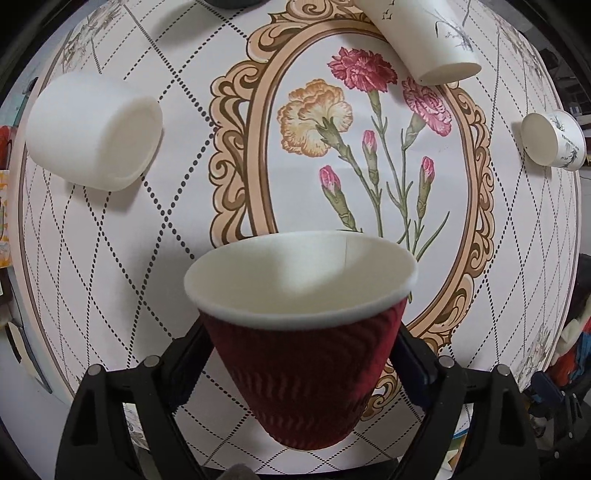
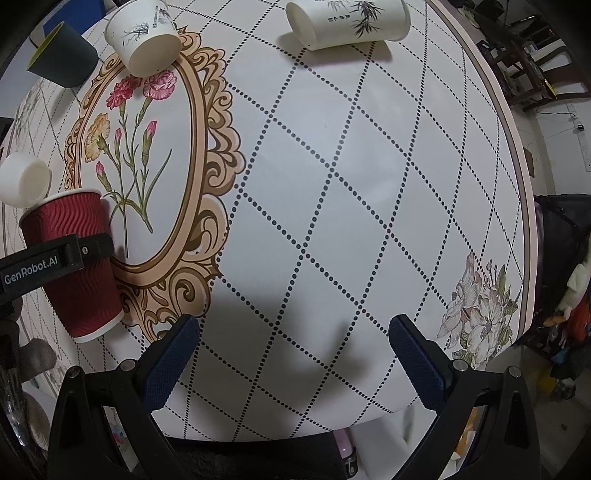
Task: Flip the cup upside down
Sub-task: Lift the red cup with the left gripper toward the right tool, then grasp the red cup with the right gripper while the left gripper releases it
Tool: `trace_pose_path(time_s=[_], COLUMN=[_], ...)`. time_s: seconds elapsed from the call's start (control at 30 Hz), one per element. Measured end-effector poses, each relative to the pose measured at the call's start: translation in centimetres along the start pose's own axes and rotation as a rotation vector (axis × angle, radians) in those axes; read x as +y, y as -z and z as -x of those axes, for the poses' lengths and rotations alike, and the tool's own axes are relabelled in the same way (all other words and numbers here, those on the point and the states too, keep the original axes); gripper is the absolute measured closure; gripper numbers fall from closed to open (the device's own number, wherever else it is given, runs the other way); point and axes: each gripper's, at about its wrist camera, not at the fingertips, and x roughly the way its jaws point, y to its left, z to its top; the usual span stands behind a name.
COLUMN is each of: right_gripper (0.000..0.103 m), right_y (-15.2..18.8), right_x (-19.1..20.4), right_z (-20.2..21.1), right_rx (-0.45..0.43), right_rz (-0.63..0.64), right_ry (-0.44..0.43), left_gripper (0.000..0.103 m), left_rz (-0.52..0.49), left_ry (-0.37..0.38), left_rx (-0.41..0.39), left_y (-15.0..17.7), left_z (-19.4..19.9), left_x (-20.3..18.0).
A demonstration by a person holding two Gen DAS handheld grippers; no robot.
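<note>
Left wrist view: left gripper (image 1: pixel 301 363) has its two black fingers (image 1: pixel 184 363) closed onto the sides of a red ripple-wall paper cup (image 1: pixel 306 373), one finger on each flank, about mid-height of the cup. The cup is held above the tablecloth (image 1: pixel 110 258), mouth pointing away from the camera; its white interior shows nothing inside. Beyond it, a plain white cup (image 1: pixel 92 131) lies on its side at the left, flat base toward the camera. A white paper cup with ink bamboo print (image 1: pixel 424 40) lies on its side at top right, overlapping the ornate oval frame printed on the cloth. A second bamboo-print cup (image 1: pixel 554 138) lies on its side at the right edge.

Right wrist view: right gripper (image 2: pixel 294 350) is spread wide, blue-padded fingers (image 2: pixel 170 365) well apart, nothing between them, touching nothing; it hangs over bare cloth (image 2: pixel 369 166). At the left, the left gripper (image 2: pixel 92 250) shows one finger laid across the red cup (image 2: pixel 70 266), which is tilted, rim up and away; whether its base touches the cloth cannot be told. The plain white cup (image 2: pixel 24 182) lies just behind it. One bamboo-print cup (image 2: pixel 142 37) lies at top left, another (image 2: pixel 349 22) on its side at top centre; a dark grey cup with a green interior (image 2: pixel 61 55) lies at far top left. Contents of these cannot be seen.
</note>
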Motion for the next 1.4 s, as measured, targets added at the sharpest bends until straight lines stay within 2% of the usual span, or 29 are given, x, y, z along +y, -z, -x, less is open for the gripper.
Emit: trace_pose_path(time_s=[0.23, 0.33, 0.4, 0.6, 0.8, 0.9, 1.03, 1.1, 1.13, 1.27, 1.3, 1.33, 1.4], right_gripper=[0.000, 0.000, 0.000, 0.000, 0.000, 0.000, 0.000, 0.000, 0.000, 0.000, 0.000, 0.000, 0.000], right_y=[1.0, 1.1, 1.4, 2.7, 3.5, 3.8, 4.6, 5.5, 5.8, 8.6, 9.9, 10.6, 12.6], right_x=[-0.8, -0.5, 0.0, 3.8, 8.7, 11.0, 14.4, 16.7, 17.3, 19.9, 20.3, 20.2, 19.7], right_z=[0.3, 0.8, 1.2, 3.6, 6.4, 7.3, 9.1, 9.9, 10.0, 9.3, 8.4, 7.8, 5.8], right_rx=[-0.016, -0.024, -0.028, -0.054, -0.089, -0.114, -0.183, -0.230, -0.243, -0.316, -0.338, -0.350, -0.375], right_rz=[-0.002, 0.010, 0.034, 0.155, 0.230, 0.280, 0.470, 0.682, 0.753, 1.233, 1.419, 1.519, 1.843], right_ry=[-0.021, -0.048, -0.072, -0.109, -0.125, -0.098, 0.018, 0.164, 0.211, 0.552, 0.663, 0.718, 0.879], left_gripper=[0.014, 0.014, 0.014, 0.014, 0.014, 0.014, 0.014, 0.013, 0.013, 0.013, 0.013, 0.013, 0.013], left_rz=[0.036, 0.047, 0.052, 0.096, 0.158, 0.185, 0.215, 0.226, 0.229, 0.255, 0.270, 0.285, 0.314], left_ry=[0.041, 0.056, 0.035, -0.056, -0.075, -0.087, -0.090, -0.098, -0.102, -0.105, -0.105, -0.100, -0.089], left_rx=[-0.061, -0.127, -0.175, -0.245, -0.249, -0.252, -0.249, -0.252, -0.253, -0.240, -0.231, -0.220, -0.197], left_y=[0.7, 1.8, 3.0, 7.5, 10.2, 11.0, 11.3, 11.3, 11.2, 10.8, 10.7, 10.6, 10.6], left_z=[3.5, 6.4, 8.4, 11.6, 12.3, 11.6, 10.0, 9.2, 8.7, 7.0, 6.5, 6.0, 4.8], left_x=[0.2, 0.8, 1.4, 5.7, 10.5, 12.9, 15.3, 16.1, 16.3, 16.7, 16.8, 16.9, 17.1])
